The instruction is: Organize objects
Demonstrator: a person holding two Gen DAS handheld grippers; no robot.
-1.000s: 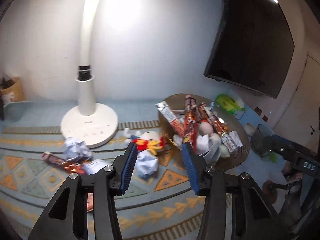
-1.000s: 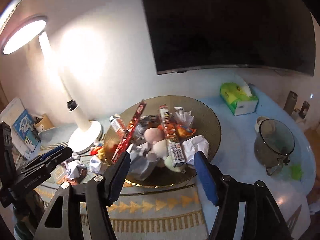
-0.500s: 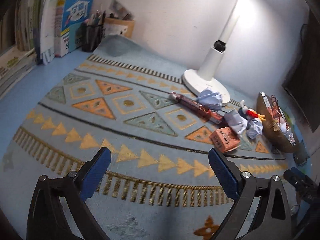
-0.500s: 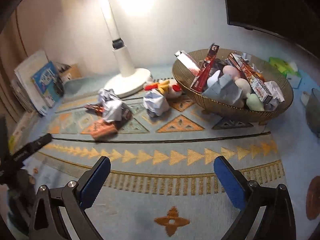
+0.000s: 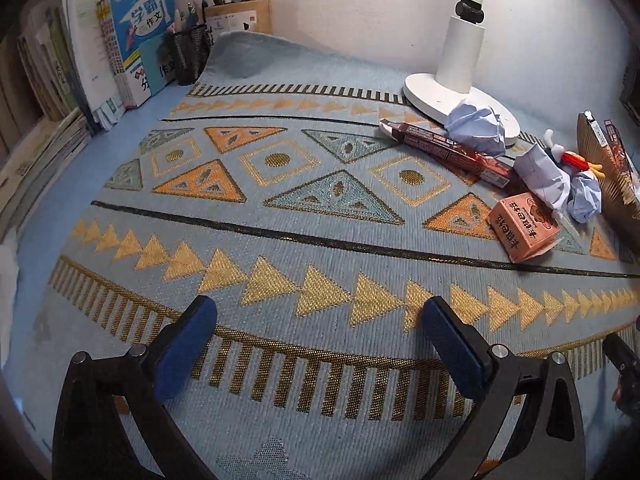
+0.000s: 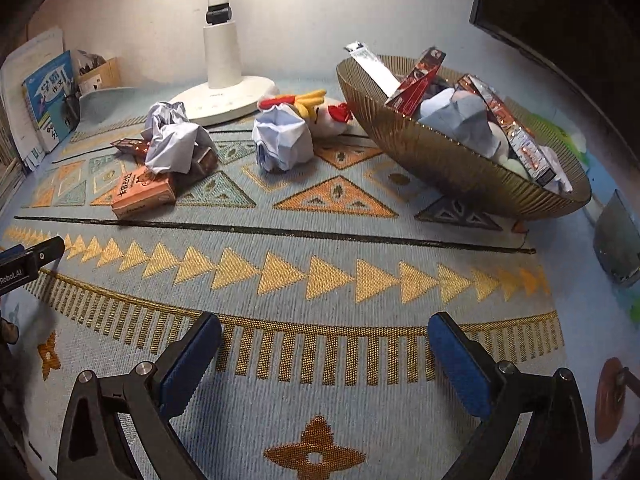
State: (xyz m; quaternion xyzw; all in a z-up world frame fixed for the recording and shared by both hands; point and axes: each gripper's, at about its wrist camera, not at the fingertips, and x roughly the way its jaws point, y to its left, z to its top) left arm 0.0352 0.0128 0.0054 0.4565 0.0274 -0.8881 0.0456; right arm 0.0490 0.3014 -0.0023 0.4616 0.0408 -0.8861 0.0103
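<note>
Left gripper: the left gripper (image 5: pixel 318 314) has blue pads; its jaws are opening wide, with nothing between them, only the mat below.
Right gripper: the right gripper (image 6: pixel 325 332) also has blue pads; its jaws stand wide apart with nothing between them.
Mat: a light blue woven mat with orange and gold triangles (image 6: pixel 320 272) covers the table.
Bowl: a big gold ribbed bowl (image 6: pixel 440 160) sits on the right side of the mat, full of snack boxes, paper balls and small round soft things.
Orange box: a small orange carton with dark writing (image 6: pixel 142 194) lies on the mat, left of the bowl and well apart from it.
Long box: a long dark red snack box (image 5: pixel 448 151) lies behind the orange carton, partly under a paper ball.
Paper balls: a crumpled pale blue paper ball (image 6: pixel 176 142) rests on the long box; another crumpled paper ball (image 6: pixel 282 142) lies just beside the toy.
Toy: a soft white toy with red and yellow parts (image 6: pixel 320 114) lies between the lamp and the bowl, touching the bowl's side.
Lamp: a white desk lamp with a round base (image 6: pixel 224 92) stands at the back near the wall.
Books: a blue book with big letters (image 5: pixel 140 36) stands with other books at the far left.
</note>
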